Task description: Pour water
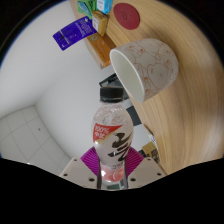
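Bottle (113,135) clear, pink-labelled, uncapped, clamped in gripper (113,172), near tilted cup (146,66).

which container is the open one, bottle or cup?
The white cup, tipped with its open mouth facing the gripper. The bottle held in the jaws has its white cap on.

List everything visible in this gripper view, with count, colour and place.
bottle: one, clear with pink-and-white label, between the fingers, neck tipped toward the cup
cup: one, white with small pink marks, on its side beyond the bottle, mouth toward it
wooden table: one, light brown, under the cup
purple packet: one, far end of table
red round object: one, beyond the cup
blue item: one, beside it
gripper: one, magenta pads, pressing the bottle
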`<state>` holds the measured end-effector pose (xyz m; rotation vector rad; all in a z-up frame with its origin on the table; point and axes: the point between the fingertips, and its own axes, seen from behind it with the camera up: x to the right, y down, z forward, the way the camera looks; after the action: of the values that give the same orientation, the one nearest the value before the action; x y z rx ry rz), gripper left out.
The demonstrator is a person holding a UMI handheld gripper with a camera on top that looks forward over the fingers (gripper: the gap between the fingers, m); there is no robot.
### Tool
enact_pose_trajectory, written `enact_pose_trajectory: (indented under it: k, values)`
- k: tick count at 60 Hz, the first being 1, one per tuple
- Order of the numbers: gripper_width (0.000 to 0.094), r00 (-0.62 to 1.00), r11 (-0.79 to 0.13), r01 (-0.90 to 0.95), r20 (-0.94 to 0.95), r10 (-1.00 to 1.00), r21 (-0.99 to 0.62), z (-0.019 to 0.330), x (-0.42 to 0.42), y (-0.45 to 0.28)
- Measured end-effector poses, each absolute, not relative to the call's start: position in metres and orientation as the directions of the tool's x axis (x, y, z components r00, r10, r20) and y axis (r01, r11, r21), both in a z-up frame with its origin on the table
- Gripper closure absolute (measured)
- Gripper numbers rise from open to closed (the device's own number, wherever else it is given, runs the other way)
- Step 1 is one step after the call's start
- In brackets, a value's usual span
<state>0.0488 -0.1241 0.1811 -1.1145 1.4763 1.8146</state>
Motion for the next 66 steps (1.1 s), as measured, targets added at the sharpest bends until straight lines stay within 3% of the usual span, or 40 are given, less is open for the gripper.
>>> enact_pose_trajectory:
  k: [8,15,24,31,36,43,52,66]
  values:
    - [0.0643,-0.444,-0.305,-0.835,-0.888,-0.118,0.458,0.184,0.044,-0.124]
    - [0.0642,-0.272,-0.384,-0.874,-0.955,-0.120,0.297,0.200,0.043,-0.126]
    - [0.0645,0.198,-0.426,-0.886,-0.980,0.008,-0.183,0.239,0.079,-0.127]
    - [0.0642,0.591,-0.336,-0.739,-0.801,0.092,-0.584,0.266,0.142,-0.122]
    - [0.0641,0.795,-0.270,-0.555,-0.597,0.107,-0.787,0.272,0.189,-0.125]
    - [0.0641,0.959,-0.228,-0.251,-0.273,0.071,-0.941,0.239,0.240,-0.125]
    - [0.0642,1.000,-0.283,-0.008,-0.016,0.024,-0.959,0.171,0.281,-0.126]
    - [0.0642,0.999,-0.372,-0.016,-0.027,0.025,-0.928,0.093,0.306,-0.123]
